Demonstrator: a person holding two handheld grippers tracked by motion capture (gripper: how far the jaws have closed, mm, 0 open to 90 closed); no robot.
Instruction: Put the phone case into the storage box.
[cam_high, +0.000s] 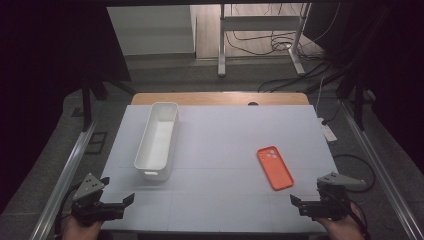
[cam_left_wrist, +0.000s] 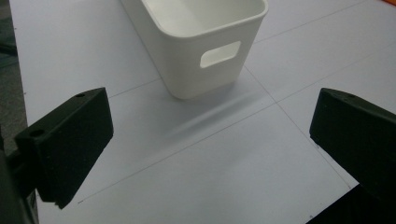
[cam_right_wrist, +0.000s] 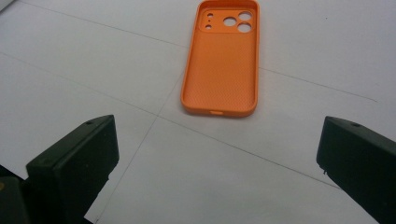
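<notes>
Orange phone case lies flat, hollow side up, near the table's right edge, long axis slanting front to back, camera holes at the far end. Right gripper sits just short of it, jaws wide, empty; left gripper spread too, facing the white bin

Left gripper and right gripper hover low (jaws spread wide), each gripped by a hand.
</notes>
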